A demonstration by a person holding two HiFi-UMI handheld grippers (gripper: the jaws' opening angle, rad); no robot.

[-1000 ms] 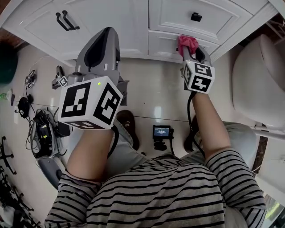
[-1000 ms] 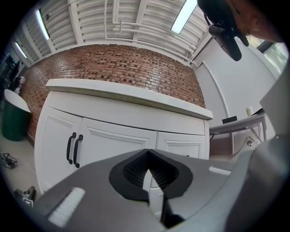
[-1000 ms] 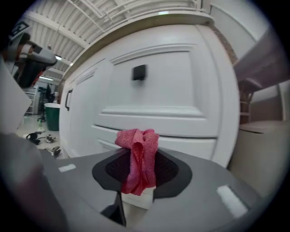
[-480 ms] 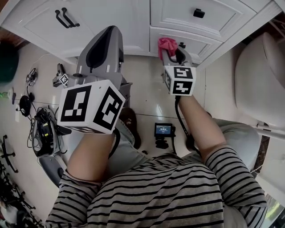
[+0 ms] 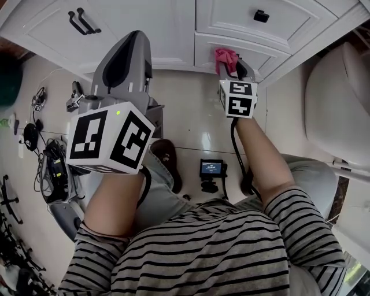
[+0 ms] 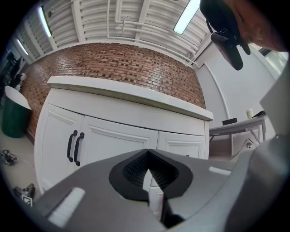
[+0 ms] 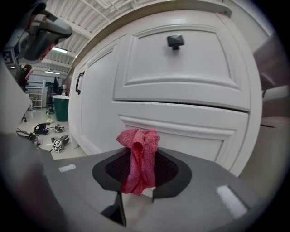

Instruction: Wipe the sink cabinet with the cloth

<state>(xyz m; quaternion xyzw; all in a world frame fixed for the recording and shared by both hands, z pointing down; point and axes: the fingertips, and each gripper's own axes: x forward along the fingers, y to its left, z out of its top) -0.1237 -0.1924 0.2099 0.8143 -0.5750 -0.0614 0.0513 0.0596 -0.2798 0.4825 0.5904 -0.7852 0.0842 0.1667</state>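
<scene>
The white sink cabinet (image 5: 167,29) fills the top of the head view, and both grippers point at it. My right gripper (image 5: 231,65) is shut on a bunched red cloth (image 5: 225,58). The cloth sits at the face of the lower drawer (image 5: 254,52), under the drawer with a black knob (image 5: 261,16). In the right gripper view the cloth (image 7: 139,158) stands up between the jaws of the right gripper (image 7: 138,174), close to the drawer panel (image 7: 181,131). My left gripper (image 5: 134,39) hangs in front of the cabinet doors, shut and empty (image 6: 148,174).
Two black door handles (image 5: 81,23) sit at the left. A white toilet (image 5: 335,104) stands on the right. Cables and devices (image 5: 55,167) lie on the tiled floor at the left, and a small screen device (image 5: 210,169) lies between the person's legs. A green bin (image 6: 13,113) stands far left.
My right gripper carried the cloth leftward along the lower drawer, then a little back to the right. The left gripper drifted slightly left.
</scene>
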